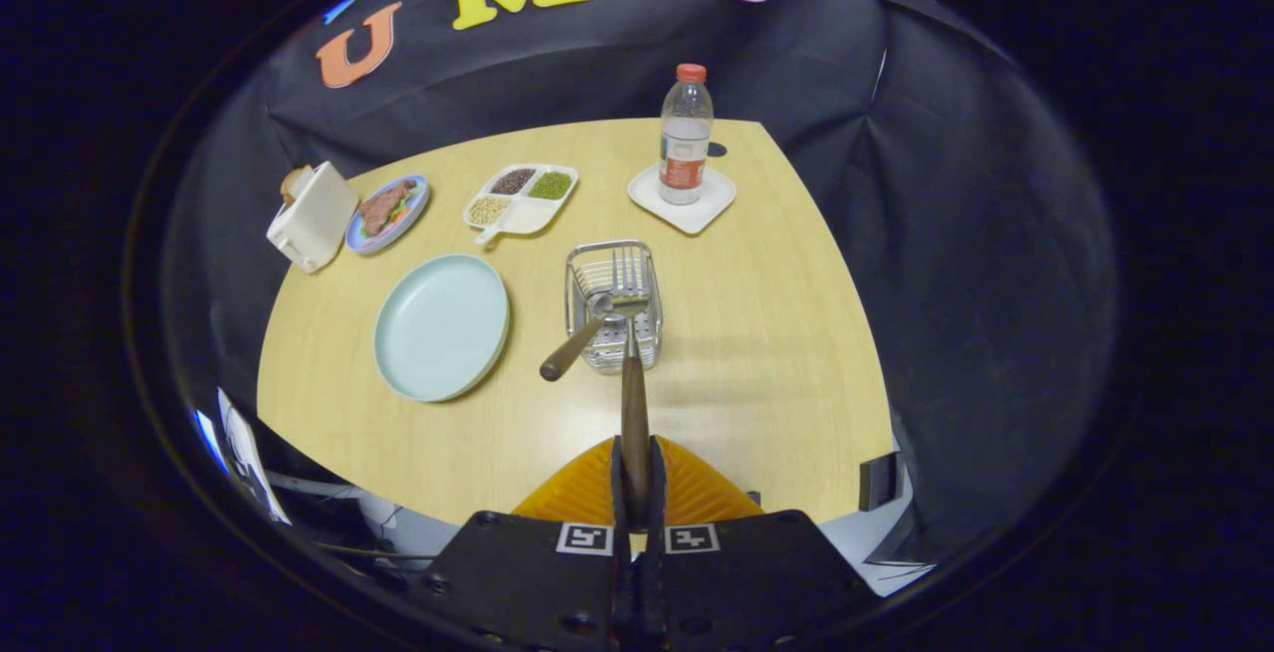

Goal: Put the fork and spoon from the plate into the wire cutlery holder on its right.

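My gripper is shut on the brown handle of the fork, which points straight ahead with its tines over the wire cutlery holder. The spoon rests in the holder, bowl inside and wooden handle leaning out over the near-left rim. The pale blue plate lies bare on the wooden table, just left of the holder. The holder stands beyond my fingertips, near the table's middle.
A water bottle stands on a white coaster at the back right. A divided white dish of grains, a small plate of food and a white toaster sit along the back left.
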{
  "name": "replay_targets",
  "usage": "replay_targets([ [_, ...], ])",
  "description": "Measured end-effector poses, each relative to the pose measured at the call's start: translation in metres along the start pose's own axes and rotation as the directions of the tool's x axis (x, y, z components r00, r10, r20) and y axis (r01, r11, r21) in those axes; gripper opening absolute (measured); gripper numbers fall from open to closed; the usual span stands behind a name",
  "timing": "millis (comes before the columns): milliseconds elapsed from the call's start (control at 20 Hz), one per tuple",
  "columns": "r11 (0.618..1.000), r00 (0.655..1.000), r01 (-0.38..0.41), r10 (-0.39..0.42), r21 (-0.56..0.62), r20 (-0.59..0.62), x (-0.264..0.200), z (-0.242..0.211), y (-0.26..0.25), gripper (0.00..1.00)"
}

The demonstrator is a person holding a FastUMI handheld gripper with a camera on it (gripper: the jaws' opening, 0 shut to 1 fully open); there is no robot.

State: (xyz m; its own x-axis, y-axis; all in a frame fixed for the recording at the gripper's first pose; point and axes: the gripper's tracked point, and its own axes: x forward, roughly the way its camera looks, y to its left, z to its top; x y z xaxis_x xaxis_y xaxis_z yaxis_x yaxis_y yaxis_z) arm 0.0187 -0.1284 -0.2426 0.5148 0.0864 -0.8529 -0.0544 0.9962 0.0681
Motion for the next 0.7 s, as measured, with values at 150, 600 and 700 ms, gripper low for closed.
replay_targets([
  [150, 1.0, 1.0, 0.002, -0.002, -0.016, -0.013, 0.01, 0.007, 0.005, 0.05],
  [600, 0.996, 0.991, 0.071, -0.065, -0.054, 0.114, 0.003, 0.041, 0.006, 0.12],
  [700, 0.996, 0.987, 0.079, -0.071, -0.046, 0.147, -0.002, 0.046, 0.007, 0.12],
])
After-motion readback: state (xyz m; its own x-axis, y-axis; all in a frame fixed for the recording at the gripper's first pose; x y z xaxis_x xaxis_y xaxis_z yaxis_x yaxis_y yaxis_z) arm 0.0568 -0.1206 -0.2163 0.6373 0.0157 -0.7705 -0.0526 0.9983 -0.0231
